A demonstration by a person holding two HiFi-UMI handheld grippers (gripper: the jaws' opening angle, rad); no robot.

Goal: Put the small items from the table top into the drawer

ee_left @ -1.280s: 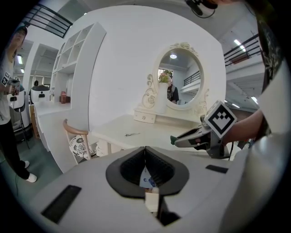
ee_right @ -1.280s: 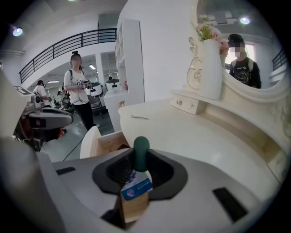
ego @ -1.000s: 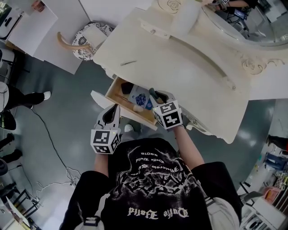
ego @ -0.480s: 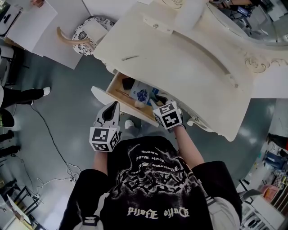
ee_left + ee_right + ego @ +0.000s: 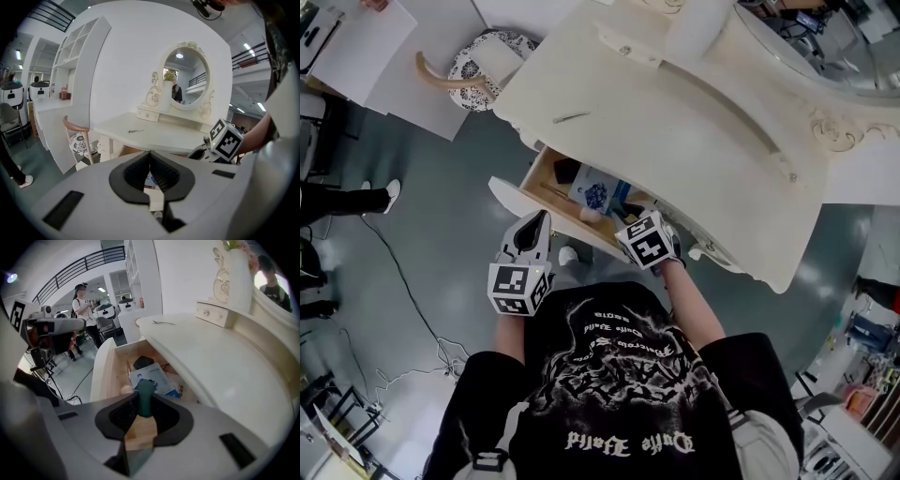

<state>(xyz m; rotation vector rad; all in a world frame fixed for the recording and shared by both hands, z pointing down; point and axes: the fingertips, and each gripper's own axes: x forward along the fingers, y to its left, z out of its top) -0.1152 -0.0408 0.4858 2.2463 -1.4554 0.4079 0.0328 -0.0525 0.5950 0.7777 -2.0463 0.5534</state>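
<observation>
Dark green item [image 5: 145,387] over open drawer [image 5: 104,369].
Clamped in right tongs [image 5: 144,401], above booklet [image 5: 157,377] in drawer; left tongs [image 5: 149,157] closed, empty, near drawer front.

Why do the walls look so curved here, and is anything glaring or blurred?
Left gripper view and right gripper view: wide-angle bending, black corners. Right gripper view: a bystander's face is blurred deliberately. Head view: light glints on the grey floor.

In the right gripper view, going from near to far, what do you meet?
Dark green item gripped by the right gripper → blue-and-white printed card in the drawer → black item → thin pin on the table top → small knobbed drawer box.
</observation>
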